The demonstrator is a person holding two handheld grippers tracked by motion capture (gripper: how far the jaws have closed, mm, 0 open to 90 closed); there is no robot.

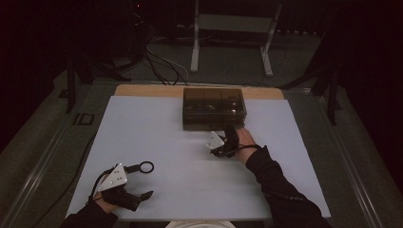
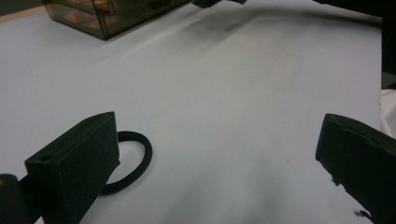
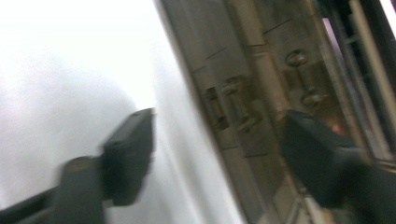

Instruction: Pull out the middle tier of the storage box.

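A smoky see-through box [image 1: 214, 108] with compartments stands at the back middle of the white table [image 1: 161, 137]. My right gripper [image 1: 227, 134] hovers just in front of it, tilted. In the blurred right gripper view its jaws [image 3: 219, 140] stand open with nothing between them, and the box [image 3: 261, 84] lies right ahead. My left gripper [image 1: 141, 182] rests near the front left corner, open and holding nothing. A black ring [image 1: 146, 166] lies flat on the table beside it. In the left gripper view the ring [image 2: 137, 158] sits just outside the left jaw, partly hidden behind it.
A wooden strip [image 1: 142, 90] edges the table's far side. Beyond it stand a white metal frame [image 1: 228, 33] and loose cables [image 1: 161, 66] on the floor. Dark stands flank the table on both sides.
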